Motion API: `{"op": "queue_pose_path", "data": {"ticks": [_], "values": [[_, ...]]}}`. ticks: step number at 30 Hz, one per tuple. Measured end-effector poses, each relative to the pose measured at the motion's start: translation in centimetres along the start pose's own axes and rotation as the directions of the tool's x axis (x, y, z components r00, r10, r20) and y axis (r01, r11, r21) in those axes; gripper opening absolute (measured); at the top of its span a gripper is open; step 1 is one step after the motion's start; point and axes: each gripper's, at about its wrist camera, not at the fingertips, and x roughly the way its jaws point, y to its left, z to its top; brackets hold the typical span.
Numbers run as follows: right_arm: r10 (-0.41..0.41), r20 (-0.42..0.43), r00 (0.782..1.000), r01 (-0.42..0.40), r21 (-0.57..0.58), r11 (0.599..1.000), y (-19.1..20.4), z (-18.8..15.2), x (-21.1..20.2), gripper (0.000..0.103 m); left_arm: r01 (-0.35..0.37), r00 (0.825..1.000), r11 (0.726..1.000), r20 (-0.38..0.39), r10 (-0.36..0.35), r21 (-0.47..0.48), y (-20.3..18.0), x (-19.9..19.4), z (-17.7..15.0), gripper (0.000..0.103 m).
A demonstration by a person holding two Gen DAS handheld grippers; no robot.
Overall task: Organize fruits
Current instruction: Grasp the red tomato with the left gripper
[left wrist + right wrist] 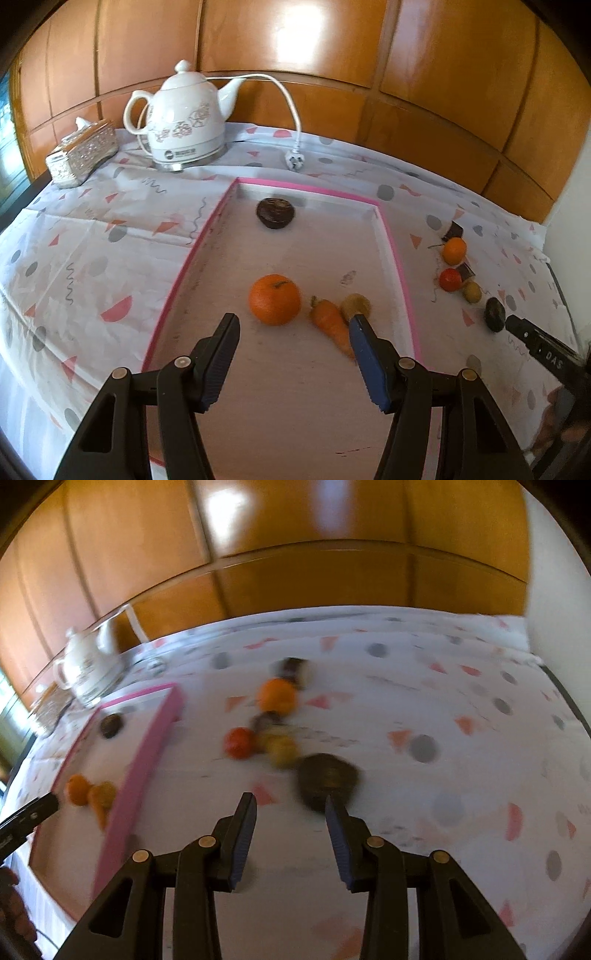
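Observation:
A pink-rimmed tray (400,266) holds an orange (275,299), a carrot (328,321), a small tan fruit (355,304) and a dark round fruit (275,212). My left gripper (295,325) is open and empty above the tray, just short of the orange and carrot. On the cloth right of the tray lie a small orange (454,251), a red fruit (450,279), a yellow fruit (472,291) and a dark avocado-like fruit (495,314). My right gripper (290,805) is open and empty; its right finger is close to the dark fruit (327,779). The right wrist view is blurred.
A white kettle (184,118) with a loose cord and plug (295,160) and a tissue box (83,153) stand at the back left. Wooden wall panels run behind the table. Dark chocolate-like squares (453,232) lie among the loose fruits.

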Motion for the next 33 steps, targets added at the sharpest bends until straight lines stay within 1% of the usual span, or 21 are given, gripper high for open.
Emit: {"op": "queue_pose_path", "data": {"ticks": [3,7,12,14,15,16,18,20,26,31,33], "values": [[-0.035,0.0,0.999,0.035,0.042,0.999,-1.9,-0.1,0.0,0.039,0.013,1.0,1.0,0.0,-0.013,0.024,-0.8,0.1,0.0,0.062],[-0.069,-0.003,0.998,0.07,0.066,0.995,-3.5,-0.2,0.4,0.039,0.04,0.999,0.997,-0.008,-0.04,0.07,-2.4,0.2,0.2,0.062],[-0.088,-0.015,0.996,0.089,0.093,0.992,-4.9,-0.5,0.9,0.039,0.089,0.996,0.986,-0.027,-0.086,0.139,-5.0,0.7,0.6,0.062],[-0.097,-0.015,0.995,0.098,0.095,0.991,-5.1,-0.7,1.0,0.039,0.12,0.993,0.979,-0.041,-0.115,0.163,-6.3,1.3,1.0,0.058],[-0.105,-0.014,0.994,0.105,0.091,0.99,-5.2,-0.7,1.1,0.039,0.127,0.992,0.976,-0.047,-0.121,0.174,-6.8,1.4,1.2,0.054],[-0.114,-0.012,0.993,0.115,0.083,0.99,-5.3,-0.7,1.2,0.039,0.141,0.99,0.972,-0.057,-0.132,0.19,-7.6,1.8,1.4,0.051],[-0.128,-0.007,0.992,0.128,0.068,0.989,-5.4,-0.6,1.3,0.039,0.169,0.985,0.963,-0.082,-0.155,0.208,-8.9,2.7,1.9,0.047],[-0.151,0.004,0.988,0.151,0.051,0.987,-5.6,-0.4,1.4,0.039,0.178,0.981,0.958,-0.11,-0.157,0.226,-10.2,3.9,2.4,0.044],[-0.191,0.016,0.982,0.19,0.056,0.98,-7.0,0.2,2.5,0.039,0.198,0.973,0.944,-0.168,-0.157,0.265,-13.5,7.1,3.2,0.043],[-0.193,0.014,0.981,0.192,0.072,0.979,-8.2,0.3,3.4,0.039,0.224,0.964,0.928,-0.209,-0.165,0.299,-15.8,9.5,3.7,0.044],[-0.187,0.016,0.982,0.186,0.076,0.98,-8.3,0.2,3.7,0.04,0.244,0.958,0.915,-0.228,-0.175,0.322,-16.7,10.5,3.9,0.044]]}}
